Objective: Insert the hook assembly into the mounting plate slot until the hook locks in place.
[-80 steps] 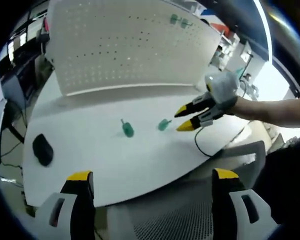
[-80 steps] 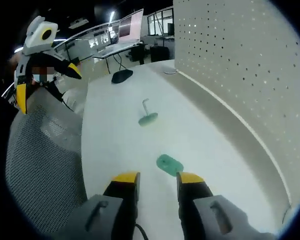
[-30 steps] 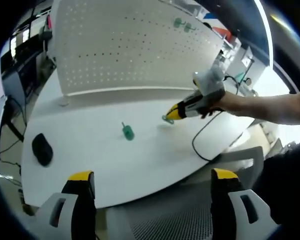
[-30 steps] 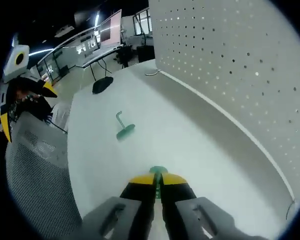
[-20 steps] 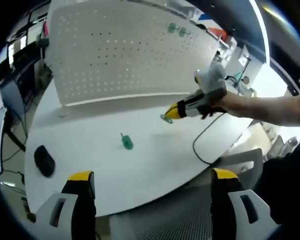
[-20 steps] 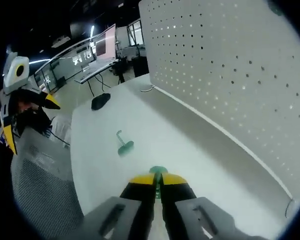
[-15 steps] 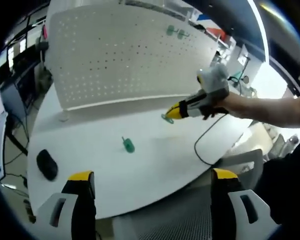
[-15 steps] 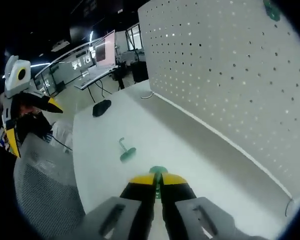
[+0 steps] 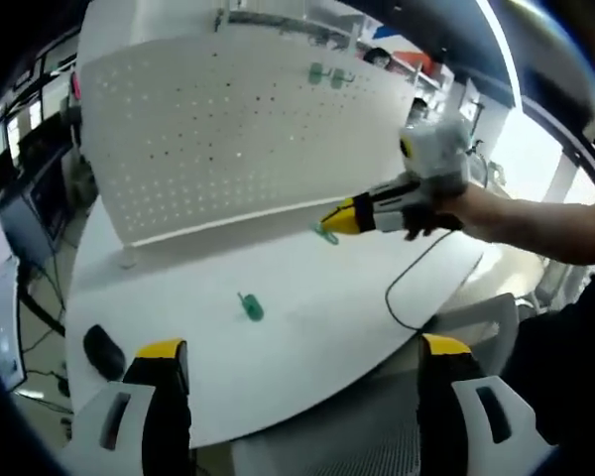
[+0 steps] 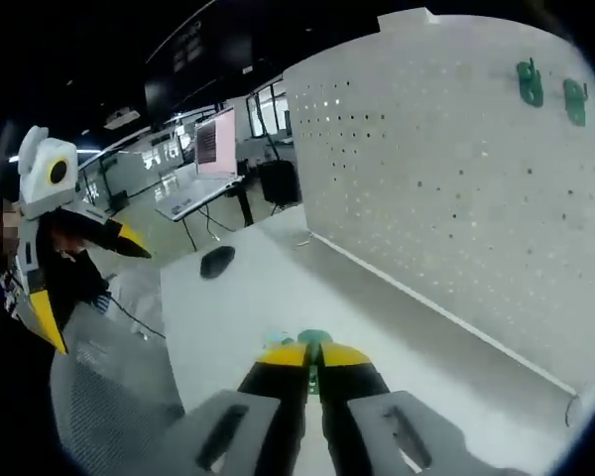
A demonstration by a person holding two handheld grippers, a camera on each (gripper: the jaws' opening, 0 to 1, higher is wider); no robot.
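Two green hooks (image 9: 326, 75) hang on the pegboard (image 9: 218, 129), one (image 9: 249, 306) lies below it, apparently one (image 10: 314, 338) clamped in the right gripper (image 10: 312, 359); left gripper (image 9: 297, 349) agape.

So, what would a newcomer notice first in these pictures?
Probably the right gripper, held above the white table with its jaws shut on a green hook. Behind it stands a big white pegboard with two green hooks already mounted near its top, and another green hook lies on the table.

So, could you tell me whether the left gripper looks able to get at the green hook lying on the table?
Probably yes: the left gripper is open, and the green hook lies alone on the white table with nothing between them.
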